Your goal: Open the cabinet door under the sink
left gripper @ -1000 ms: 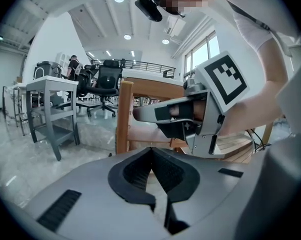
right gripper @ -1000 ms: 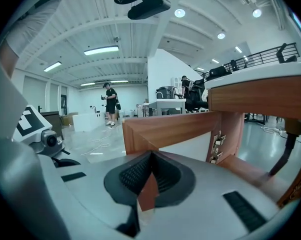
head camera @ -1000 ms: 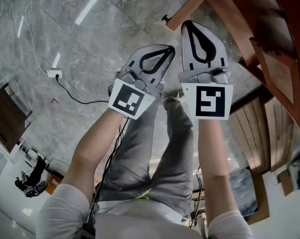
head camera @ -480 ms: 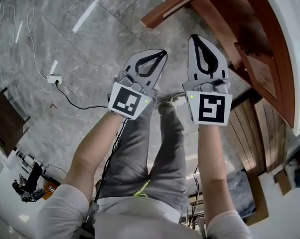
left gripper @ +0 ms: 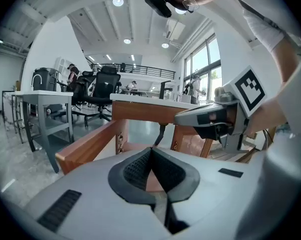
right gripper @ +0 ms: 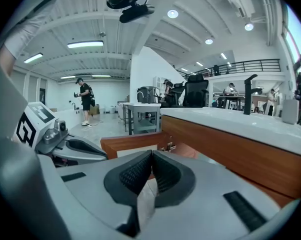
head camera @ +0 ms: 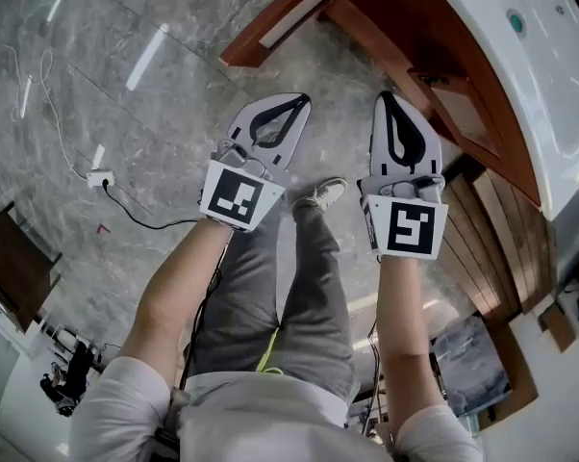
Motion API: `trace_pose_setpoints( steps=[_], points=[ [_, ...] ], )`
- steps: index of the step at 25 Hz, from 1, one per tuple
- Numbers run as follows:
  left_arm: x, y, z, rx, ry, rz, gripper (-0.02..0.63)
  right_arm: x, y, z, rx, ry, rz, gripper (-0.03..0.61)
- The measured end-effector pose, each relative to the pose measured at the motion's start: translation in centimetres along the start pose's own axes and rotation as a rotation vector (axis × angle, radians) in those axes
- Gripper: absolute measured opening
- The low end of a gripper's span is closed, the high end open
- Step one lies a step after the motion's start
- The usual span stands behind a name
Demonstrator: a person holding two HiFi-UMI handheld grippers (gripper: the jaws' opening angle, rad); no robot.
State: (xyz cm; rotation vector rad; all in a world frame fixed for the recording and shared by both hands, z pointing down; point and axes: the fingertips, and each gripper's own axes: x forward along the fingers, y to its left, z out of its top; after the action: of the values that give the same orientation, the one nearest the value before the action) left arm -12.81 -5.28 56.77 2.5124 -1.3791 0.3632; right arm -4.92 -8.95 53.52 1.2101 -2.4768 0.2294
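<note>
**Head view: both grippers were shut and empty near the open cabinet door**

The person held the left gripper (head camera: 296,101) and the right gripper (head camera: 387,97) side by side over grey trousers (head camera: 304,277) and a shoe (head camera: 323,193). The cabinet door (head camera: 270,25) stood open. It swung out over the grey floor (head camera: 126,94), just past the tips of both grippers. Neither gripper touched it. The white sink (head camera: 549,56) sat on top of the brown cabinet (head camera: 443,85), beside the right gripper.

In the left gripper view, the jaws were pressed together with nothing between them. The wooden door was in front of them. In the right gripper view, the jaws were also squeezed shut and held nothing.

A white power strip (head camera: 99,176) lay on the floor, well away on the left.
</note>
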Motion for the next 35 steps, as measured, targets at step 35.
trace_pose_setpoints(
  steps=[35],
  points=[
    [-6.2,-14.9,39.3,0.054,-0.227,-0.123,0.017,-33.8,-16.3,23.8,0.168,-0.203,-0.399,0.032]
  ],
)
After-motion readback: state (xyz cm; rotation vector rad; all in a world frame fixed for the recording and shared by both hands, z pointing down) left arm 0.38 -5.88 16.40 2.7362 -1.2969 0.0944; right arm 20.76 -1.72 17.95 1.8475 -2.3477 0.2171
